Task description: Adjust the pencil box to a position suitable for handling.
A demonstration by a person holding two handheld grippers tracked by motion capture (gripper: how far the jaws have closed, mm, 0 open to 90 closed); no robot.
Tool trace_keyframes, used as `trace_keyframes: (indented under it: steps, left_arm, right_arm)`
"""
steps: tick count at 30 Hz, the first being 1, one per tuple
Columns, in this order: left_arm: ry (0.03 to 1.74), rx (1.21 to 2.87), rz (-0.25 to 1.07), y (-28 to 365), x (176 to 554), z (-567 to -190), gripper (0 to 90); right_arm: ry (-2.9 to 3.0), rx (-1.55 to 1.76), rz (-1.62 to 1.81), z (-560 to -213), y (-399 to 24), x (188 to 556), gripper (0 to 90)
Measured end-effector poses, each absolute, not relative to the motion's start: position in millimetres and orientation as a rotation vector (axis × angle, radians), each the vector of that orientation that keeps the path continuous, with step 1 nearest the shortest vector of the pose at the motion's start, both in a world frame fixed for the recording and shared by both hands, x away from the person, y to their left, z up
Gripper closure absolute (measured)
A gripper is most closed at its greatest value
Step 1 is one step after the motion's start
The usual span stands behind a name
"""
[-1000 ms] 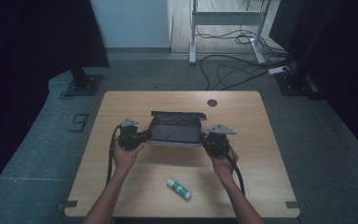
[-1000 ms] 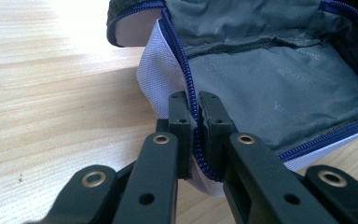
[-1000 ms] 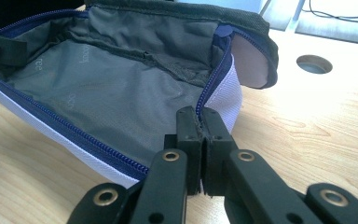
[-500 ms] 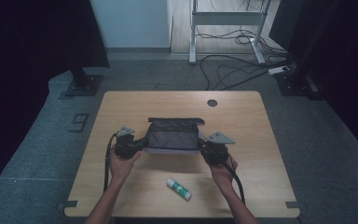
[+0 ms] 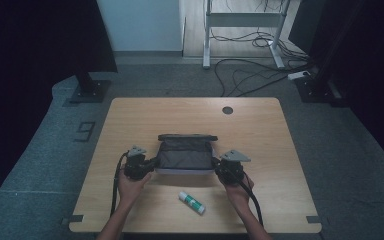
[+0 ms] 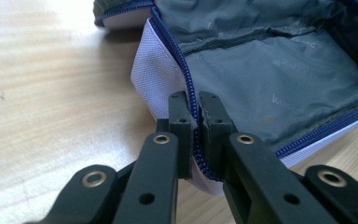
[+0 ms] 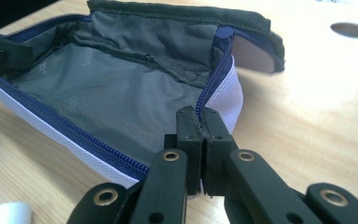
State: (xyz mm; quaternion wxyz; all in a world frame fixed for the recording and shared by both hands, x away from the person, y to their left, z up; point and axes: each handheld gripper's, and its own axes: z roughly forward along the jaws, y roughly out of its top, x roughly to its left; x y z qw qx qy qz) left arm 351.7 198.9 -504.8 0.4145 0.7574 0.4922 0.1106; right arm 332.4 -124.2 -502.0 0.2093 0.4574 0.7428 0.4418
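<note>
Grey carpeted floor [image 5: 45, 165] with cables [image 5: 250, 75] behind; light wooden table [image 5: 280, 150] with a round grommet hole [image 5: 227, 110]. Open zip pouch [image 5: 186, 154], grey-lined, lies mid-table. Left gripper [image 6: 193, 122] and right gripper [image 7: 201, 128] each pinch its zipper edge. Glue stick [image 5: 192, 202] lies near the front edge.

Wooden table [image 5: 260, 130], grey carpet [image 5: 40, 165], floor cables [image 5: 245, 75].
</note>
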Motion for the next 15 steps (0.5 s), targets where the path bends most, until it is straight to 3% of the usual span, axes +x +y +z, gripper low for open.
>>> trace_keyframes:
  steps: [11, 15]
  left_arm:
    - [1.264, 1.912, 0.246, 197, 356, -518, 81.2]
    - [1.278, 1.912, 0.218, 197, 356, -523, 75.0]
  right_arm:
    - [2.107, 1.313, 1.173, -519, -125, 341, 85.9]
    - [2.119, 1.323, 1.143, -526, -124, 341, 83.6]
